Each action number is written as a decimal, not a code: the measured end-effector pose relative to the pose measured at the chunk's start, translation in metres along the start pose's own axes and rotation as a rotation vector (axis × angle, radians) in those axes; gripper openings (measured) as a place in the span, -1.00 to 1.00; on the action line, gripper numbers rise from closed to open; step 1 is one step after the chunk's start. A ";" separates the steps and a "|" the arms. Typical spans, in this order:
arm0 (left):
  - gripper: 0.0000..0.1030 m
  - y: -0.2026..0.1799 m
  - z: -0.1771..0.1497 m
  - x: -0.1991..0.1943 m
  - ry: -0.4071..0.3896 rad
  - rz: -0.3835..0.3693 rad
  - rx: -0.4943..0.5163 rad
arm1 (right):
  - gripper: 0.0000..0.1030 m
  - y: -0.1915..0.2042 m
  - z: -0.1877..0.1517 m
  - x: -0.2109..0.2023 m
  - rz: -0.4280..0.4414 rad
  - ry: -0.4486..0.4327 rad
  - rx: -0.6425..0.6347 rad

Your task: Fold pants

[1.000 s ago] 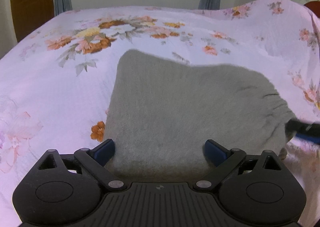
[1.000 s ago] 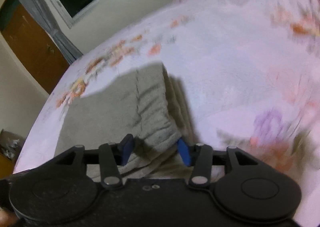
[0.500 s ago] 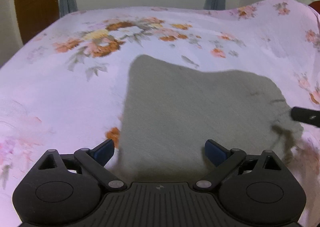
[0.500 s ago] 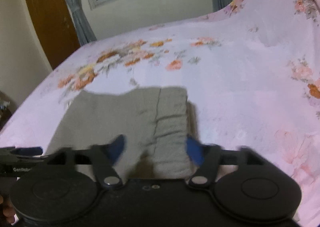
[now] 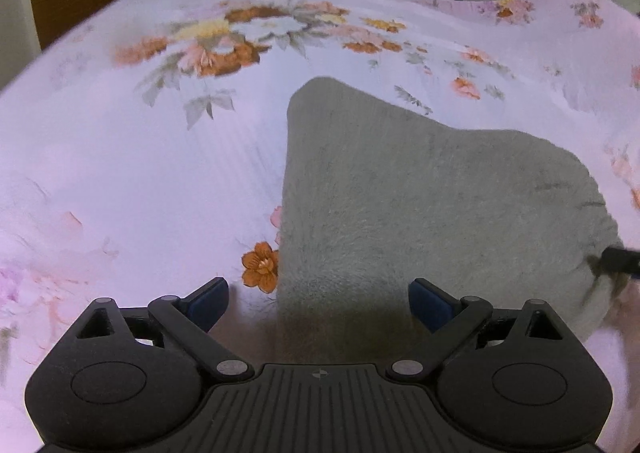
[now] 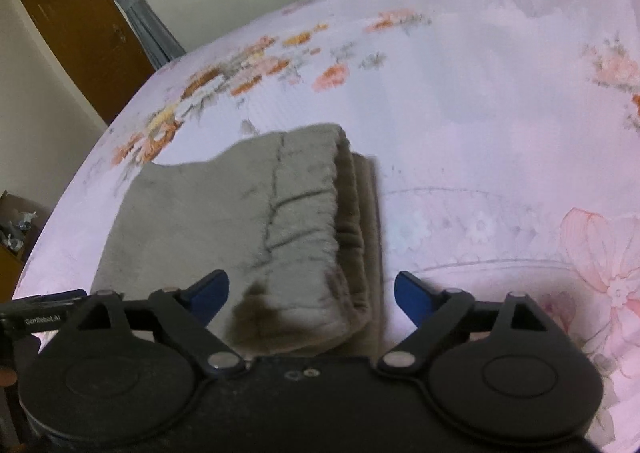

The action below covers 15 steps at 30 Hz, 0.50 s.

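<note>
Claws both spread wide and empty — left gripper [image 5: 318, 303] and right gripper [image 6: 311, 295] hover above the folded grey fleece pants [image 6: 244, 229] on the floral bedsheet [image 6: 480, 101].

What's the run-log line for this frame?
pants: folded, flat on bedsheet | left tool: open, empty | right tool: open, empty | stage: fold looks done

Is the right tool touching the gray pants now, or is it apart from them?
Cannot tell. In the right wrist view the right tool is open with its jaws on either side of the folded gray pants, but no view plainly shows contact or a gap.
</note>
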<state>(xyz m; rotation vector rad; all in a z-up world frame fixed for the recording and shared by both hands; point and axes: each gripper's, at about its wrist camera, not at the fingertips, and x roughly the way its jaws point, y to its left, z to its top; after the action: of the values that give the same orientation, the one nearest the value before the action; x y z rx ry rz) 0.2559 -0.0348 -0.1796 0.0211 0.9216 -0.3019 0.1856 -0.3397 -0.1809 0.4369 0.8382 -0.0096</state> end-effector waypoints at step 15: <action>0.55 0.012 0.009 0.038 0.063 -0.223 -0.074 | 0.75 -0.027 0.009 0.043 0.184 0.099 0.037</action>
<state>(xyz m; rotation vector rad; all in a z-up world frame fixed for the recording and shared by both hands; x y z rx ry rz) 0.2871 -0.0341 -0.2052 -0.1422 0.9985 -0.4760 0.2165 -0.3607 -0.2170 0.5512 0.8938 0.1677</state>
